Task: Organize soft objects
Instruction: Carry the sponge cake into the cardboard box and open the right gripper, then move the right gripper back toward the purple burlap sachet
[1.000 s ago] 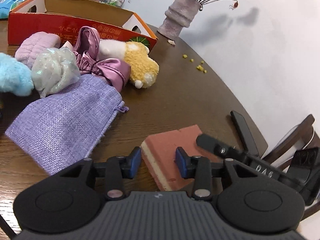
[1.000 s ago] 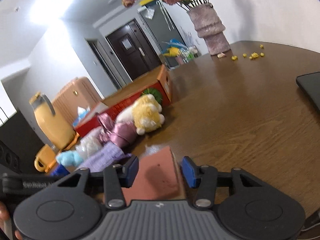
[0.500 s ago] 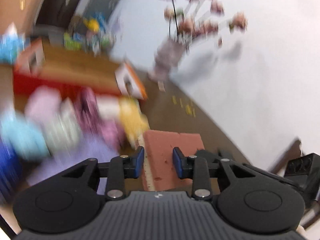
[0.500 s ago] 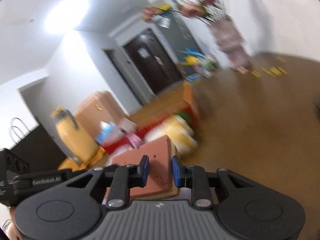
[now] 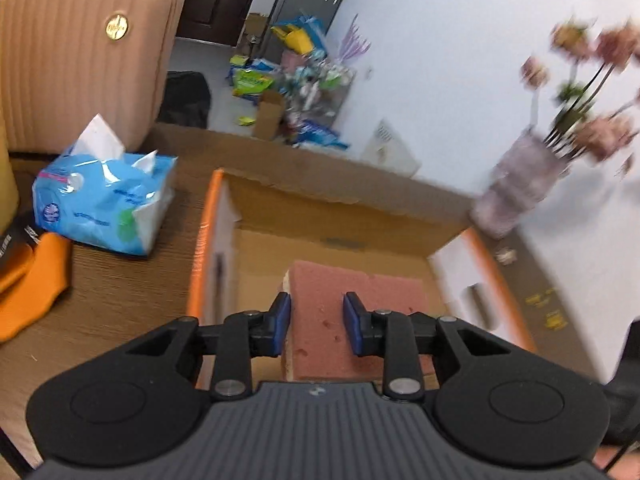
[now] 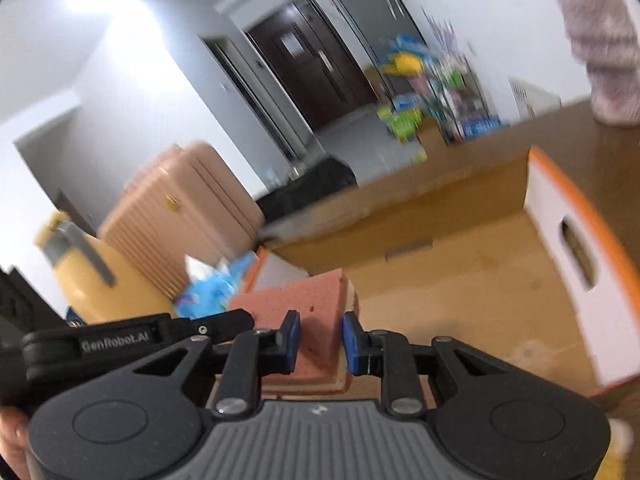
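Hand-held gripper, left [image 5: 316,326], and right [image 6: 319,338]: we see the jaws of both pinching 1 pink sponge [image 5: 352,296], left closing, above the cardboard box [image 5: 340,216].

**A:** Where is the sponge [image 5: 352,292]?

**B:** It sits between the two pads of the left tongs [image 5: 317,322]. The right tongs [image 6: 319,342] pinch it too. It hangs over the open box [image 5: 224,240].

**A:** What is left of the left tongs?

**B:** A pack of tissues [image 5: 104,200] lies on the table [image 5: 120,280], just beside the box's left wall. A suitcase [image 5: 80,52] stands behind it.

**A:** And right?

**B:** A vase [image 5: 516,188] with flowers [image 5: 592,92] stands past the box's far right corner.

**A:** What is far ahead?

**B:** A door [image 6: 312,68] and a heap of bags on the floor [image 5: 296,80].
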`<state>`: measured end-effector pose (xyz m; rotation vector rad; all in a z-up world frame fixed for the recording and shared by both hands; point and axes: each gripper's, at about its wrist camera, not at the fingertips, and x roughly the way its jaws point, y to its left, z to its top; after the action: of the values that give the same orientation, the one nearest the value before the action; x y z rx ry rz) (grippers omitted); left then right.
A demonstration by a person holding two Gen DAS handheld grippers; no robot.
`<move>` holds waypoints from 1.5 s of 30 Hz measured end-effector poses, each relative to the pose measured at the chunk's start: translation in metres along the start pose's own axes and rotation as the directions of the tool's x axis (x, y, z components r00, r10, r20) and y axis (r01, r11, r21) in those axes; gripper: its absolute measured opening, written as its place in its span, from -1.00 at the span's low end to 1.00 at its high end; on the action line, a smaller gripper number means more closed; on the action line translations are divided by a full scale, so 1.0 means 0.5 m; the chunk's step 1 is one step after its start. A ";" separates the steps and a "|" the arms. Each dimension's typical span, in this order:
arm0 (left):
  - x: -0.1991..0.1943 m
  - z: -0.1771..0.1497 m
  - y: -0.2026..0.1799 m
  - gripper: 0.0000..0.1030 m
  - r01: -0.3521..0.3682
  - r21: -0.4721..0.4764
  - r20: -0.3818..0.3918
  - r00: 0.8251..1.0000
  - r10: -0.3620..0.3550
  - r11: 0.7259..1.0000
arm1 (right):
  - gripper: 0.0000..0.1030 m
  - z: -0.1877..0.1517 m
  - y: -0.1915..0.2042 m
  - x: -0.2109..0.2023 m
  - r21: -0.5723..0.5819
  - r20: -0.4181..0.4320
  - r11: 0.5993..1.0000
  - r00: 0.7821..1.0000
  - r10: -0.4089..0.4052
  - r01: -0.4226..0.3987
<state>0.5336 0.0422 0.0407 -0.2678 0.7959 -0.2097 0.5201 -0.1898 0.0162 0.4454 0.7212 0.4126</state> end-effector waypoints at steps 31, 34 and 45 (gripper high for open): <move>-0.498 -0.188 -0.146 0.87 -0.305 0.217 0.549 0.824 0.143 0.927 | 0.64 -0.036 0.059 -0.531 -0.375 0.394 0.898 0.916 -0.072 0.232; -0.539 -0.255 -0.141 0.90 -0.300 0.181 0.560 0.814 0.152 0.937 | 0.65 -0.091 0.061 -0.556 -0.376 0.430 0.898 0.901 -0.051 0.230; -0.591 -0.657 -0.148 1.00 -0.272 0.169 0.536 0.832 0.143 0.947 | 0.98 -0.493 0.019 -0.669 -0.427 0.529 0.864 0.849 -0.002 0.267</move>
<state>0.0872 0.0045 0.0434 0.0008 0.2492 -0.0177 0.1169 -0.2900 0.0355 0.0071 0.1043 0.3014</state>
